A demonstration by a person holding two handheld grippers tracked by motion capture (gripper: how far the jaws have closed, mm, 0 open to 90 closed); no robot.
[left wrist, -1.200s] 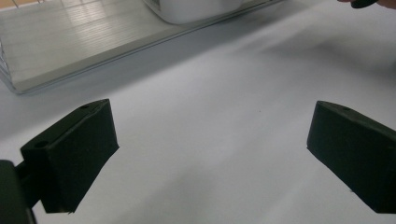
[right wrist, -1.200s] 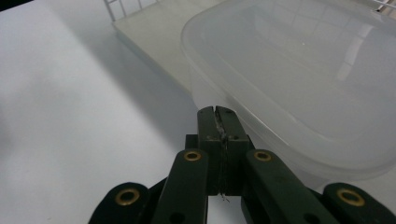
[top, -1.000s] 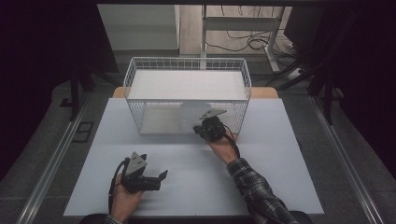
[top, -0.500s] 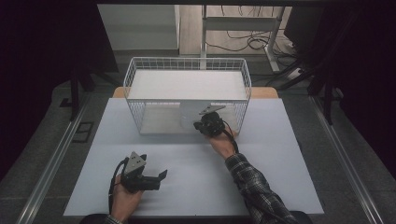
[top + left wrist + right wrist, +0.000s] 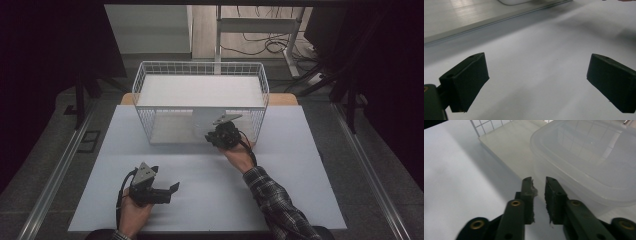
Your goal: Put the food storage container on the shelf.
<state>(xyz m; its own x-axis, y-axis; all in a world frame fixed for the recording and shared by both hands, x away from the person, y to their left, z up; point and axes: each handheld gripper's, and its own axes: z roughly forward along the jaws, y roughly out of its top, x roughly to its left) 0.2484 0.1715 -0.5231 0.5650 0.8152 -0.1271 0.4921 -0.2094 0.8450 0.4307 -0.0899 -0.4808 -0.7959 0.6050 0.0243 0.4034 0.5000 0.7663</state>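
Observation:
A clear plastic tub (image 5: 586, 157) rests against the front of the white wire basket (image 5: 200, 64); in the high view the tub (image 5: 204, 122) is a pale panel there. Whether it stands inside or outside the front wall I cannot tell. My right gripper (image 5: 216, 136) is at the tub's near side. Its jaws have just been opening, and in the right gripper view the gripper (image 5: 539, 181) shows a narrow gap with nothing pinched between the pads. My left gripper (image 5: 167, 182) rests low on the white table (image 5: 210, 200), its jaws wide apart and empty (image 5: 536, 80).
The basket's wire corner (image 5: 482, 126) and its pale floor panel lie just left of the tub. A metal rail (image 5: 55, 175) runs along the table's left side. Dark stands and cables crowd the floor behind the basket.
The tub's pale shape at the basket front looks narrower and more upright than a second ago. The right hand has barely shifted; the left hand has stayed put.

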